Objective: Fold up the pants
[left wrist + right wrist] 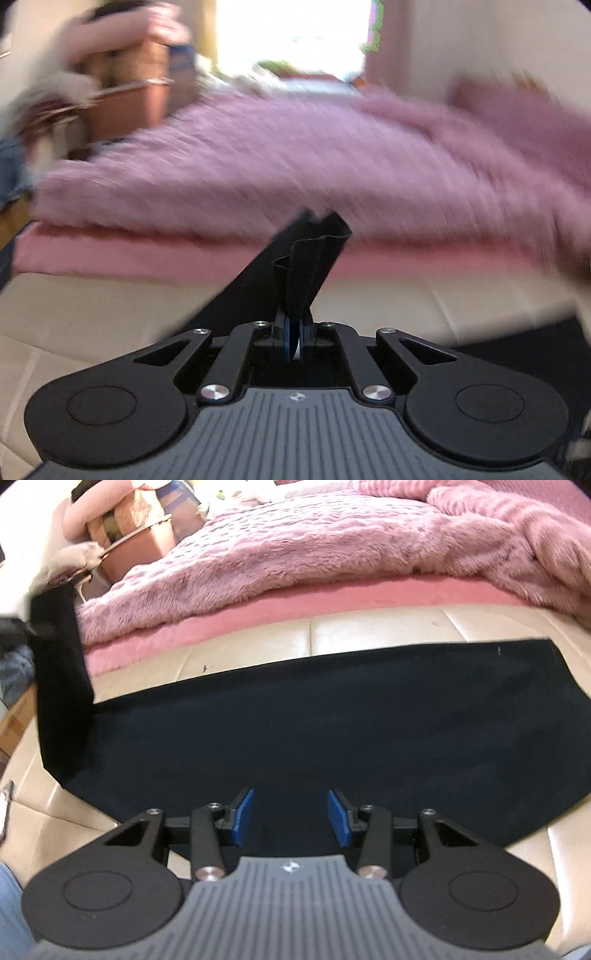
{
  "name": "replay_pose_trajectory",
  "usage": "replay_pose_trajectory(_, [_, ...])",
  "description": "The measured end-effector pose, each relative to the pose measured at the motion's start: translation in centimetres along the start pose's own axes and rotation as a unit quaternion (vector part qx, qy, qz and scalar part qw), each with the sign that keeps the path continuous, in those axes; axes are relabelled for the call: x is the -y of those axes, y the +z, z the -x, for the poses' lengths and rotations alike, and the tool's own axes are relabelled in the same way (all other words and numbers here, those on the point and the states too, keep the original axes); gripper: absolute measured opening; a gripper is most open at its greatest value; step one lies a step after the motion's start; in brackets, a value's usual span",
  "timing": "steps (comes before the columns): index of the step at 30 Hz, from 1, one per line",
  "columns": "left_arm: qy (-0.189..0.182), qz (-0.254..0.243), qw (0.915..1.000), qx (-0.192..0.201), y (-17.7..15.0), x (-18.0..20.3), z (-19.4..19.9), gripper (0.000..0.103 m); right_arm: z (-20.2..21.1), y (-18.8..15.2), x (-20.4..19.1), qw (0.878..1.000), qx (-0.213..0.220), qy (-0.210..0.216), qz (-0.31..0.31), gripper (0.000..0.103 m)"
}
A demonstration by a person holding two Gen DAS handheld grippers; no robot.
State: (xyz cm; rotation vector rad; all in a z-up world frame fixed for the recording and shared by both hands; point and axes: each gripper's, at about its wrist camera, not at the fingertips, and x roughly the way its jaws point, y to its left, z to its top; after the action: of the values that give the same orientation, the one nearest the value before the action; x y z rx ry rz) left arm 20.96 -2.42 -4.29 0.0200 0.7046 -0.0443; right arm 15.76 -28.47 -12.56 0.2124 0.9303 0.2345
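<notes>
Left claw [295,332] pinches a lifted end of the dark pants [332,720]; right claw [291,818] gapes empty above them.

Left wrist view: mounted behind the left gripper [295,332], facing along the fingers and slightly downward toward the pink blanket [295,158], close to the cream surface [92,314], heavily motion-blurred. Right wrist view: mounted behind the right gripper [291,816], angled down, close above the dark pants [314,731]. Shared by both: blanket, cream surface, pants, boxes [136,528] at upper left.
</notes>
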Motion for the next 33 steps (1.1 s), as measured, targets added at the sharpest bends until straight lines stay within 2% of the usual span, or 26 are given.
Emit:
replay_pose_trajectory(3, [-0.023, -0.042, 0.9963, -0.071, -4.3, 3.3, -2.7, 0.004, 0.3, -0.6, 0.4, 1.0, -0.001, 0.006, -0.009, 0.041])
replay_pose_trajectory(5, [-0.029, -0.049, 0.9924, -0.11, -6.3, 4.2, -3.6, 0.005, 0.4, -0.8, 0.6, 1.0, -0.006, 0.014, -0.011, 0.041])
replay_pose_trajectory(7, [-0.043, -0.03, 0.9888, -0.14, -7.2, 4.1, -4.1, 0.008, 0.5, -1.2, 0.7, 1.0, -0.01, 0.017, -0.011, 0.041])
replay_pose_trajectory(10, [-0.091, 0.011, 0.9828, -0.16, -7.1, 3.1, -4.2, 0.021, 0.4, -1.7, 0.8, 1.0, -0.015, 0.019, -0.013, 0.041])
replay_pose_trajectory(12, [-0.13, 0.029, 0.9751, -0.177, -7.1, 2.5, -4.3, 0.022, 0.0, -1.8, 0.6, 0.999, -0.019, 0.021, -0.016, 0.041])
replay_pose_trajectory(14, [-0.18, 0.05, 0.9621, -0.199, -7.3, 1.9, -4.3, 0.023, -0.3, -1.9, 0.3, 0.999, -0.022, 0.026, -0.018, 0.041])
replay_pose_trajectory(16, [-0.209, 0.068, 0.955, -0.199, -7.2, 1.3, -3.9, 0.027, -0.3, -1.8, -0.1, 0.999, -0.022, 0.031, -0.012, 0.041])
replay_pose_trajectory(18, [-0.214, 0.072, 0.9566, -0.185, -6.9, 0.7, -3.4, 0.031, -0.2, -1.7, -0.5, 0.999, -0.023, 0.035, -0.005, 0.041])
replay_pose_trajectory(20, [-0.201, 0.059, 0.9631, -0.169, -6.7, 0.2, -2.9, 0.031, 0.1, -1.8, -0.7, 0.999, -0.022, 0.037, -0.001, 0.041])
replay_pose_trajectory(22, [-0.178, 0.018, 0.9722, -0.151, -6.4, 0.4, -2.7, 0.031, 0.0, -1.6, -1.0, 0.999, -0.022, 0.04, 0.0, 0.04])
replay_pose_trajectory(24, [-0.168, -0.033, 0.9752, -0.141, -6.4, 1.0, -2.5, 0.031, -0.3, -1.3, -1.4, 0.999, -0.022, 0.043, 0.002, 0.037])
replay_pose_trajectory(26, [-0.157, -0.084, 0.9752, -0.131, -6.5, 1.7, -2.2, 0.031, -0.7, -0.9, -2.0, 0.999, -0.022, 0.049, 0.006, 0.021])
replay_pose_trajectory(28, [-0.143, -0.126, 0.974, -0.122, -6.9, 2.4, -2.2, 0.031, -1.4, -0.3, -2.6, 0.998, -0.025, 0.065, 0.009, 0.016])
replay_pose_trajectory(30, [-0.143, -0.145, 0.9709, -0.126, -7.2, 2.7, -2.7, 0.033, -1.9, 0.2, -3.3, 0.997, -0.026, 0.078, 0.014, 0.014])
replay_pose_trajectory(33, [-0.153, -0.145, 0.968, -0.136, -7.5, 2.5, -3.2, 0.036, -2.9, 0.9, -4.6, 0.994, -0.03, 0.099, 0.024, 0.014])
